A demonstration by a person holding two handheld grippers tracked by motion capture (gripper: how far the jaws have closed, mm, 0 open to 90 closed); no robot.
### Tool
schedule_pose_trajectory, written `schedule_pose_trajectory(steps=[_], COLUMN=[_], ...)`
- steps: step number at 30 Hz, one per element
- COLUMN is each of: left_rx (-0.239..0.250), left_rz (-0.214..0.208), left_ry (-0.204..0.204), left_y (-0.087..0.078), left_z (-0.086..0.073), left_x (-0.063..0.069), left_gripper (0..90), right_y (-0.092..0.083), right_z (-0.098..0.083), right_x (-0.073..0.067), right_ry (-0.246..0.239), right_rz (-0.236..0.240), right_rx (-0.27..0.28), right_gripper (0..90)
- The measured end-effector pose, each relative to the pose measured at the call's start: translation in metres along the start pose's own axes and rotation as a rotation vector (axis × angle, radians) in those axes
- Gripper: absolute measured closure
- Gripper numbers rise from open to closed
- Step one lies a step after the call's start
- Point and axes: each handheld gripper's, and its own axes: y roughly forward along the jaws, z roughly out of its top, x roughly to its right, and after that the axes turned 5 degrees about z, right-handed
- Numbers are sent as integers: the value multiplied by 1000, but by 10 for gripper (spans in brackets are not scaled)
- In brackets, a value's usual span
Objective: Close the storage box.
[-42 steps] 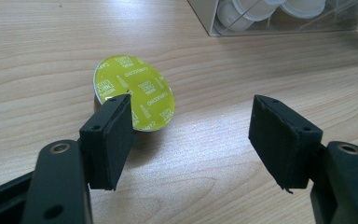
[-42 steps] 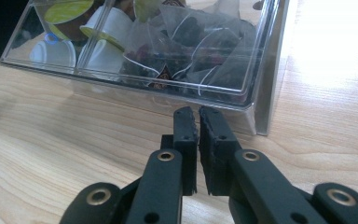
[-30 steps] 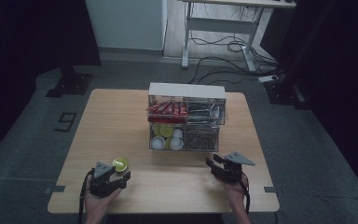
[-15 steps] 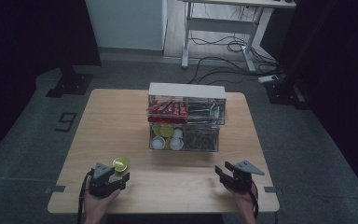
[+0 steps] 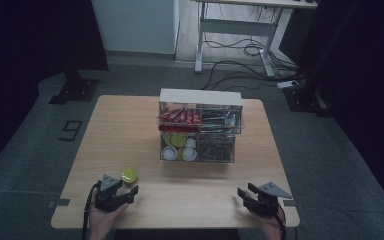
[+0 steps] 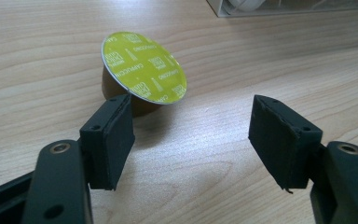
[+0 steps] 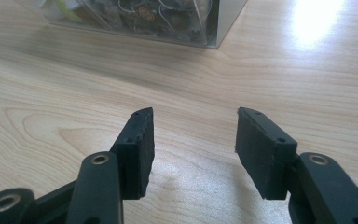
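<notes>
The coffee capsule [image 6: 143, 71] with its yellow-green lid sits free on the worktop [image 5: 130, 135], just ahead of the left gripper [image 6: 191, 135], fingers apart; the right gripper [image 7: 193, 149], fingers apart and empty after widening, has drawn back from the clear organiser [image 5: 200, 127]; the pick-up looks not yet begun.

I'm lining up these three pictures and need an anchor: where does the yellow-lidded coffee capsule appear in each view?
High view: the coffee capsule sits on the table's near left part, just ahead of the left gripper.
Left gripper view: upper centre-left, beyond the tip of the left-hand jaw, lid tilted toward the camera.
Right gripper view: bare wood lies between its open jaws, no capsule.
Shared landmark: the clear drawer organizer, whose corner sits at top of the right gripper view.
</notes>
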Motion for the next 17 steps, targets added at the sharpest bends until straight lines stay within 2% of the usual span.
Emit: schedule_pose_trajectory(steps=[4, 9, 17], left_rx=[-8, -7, 0], left_rz=[-7, -7, -3], left_ry=[9, 10, 2], left_y=[2, 2, 0], left_z=[-1, 0, 0], left_x=[1, 1, -1], left_gripper=[311, 310, 311], right_y=[4, 5, 7], right_z=[0, 1, 2], right_x=[-2, 0, -2], right_ry=[-17, -3, -11], right_rz=[-2, -1, -2], right_rx=[-33, -41, -55], right_gripper=[464, 464, 459])
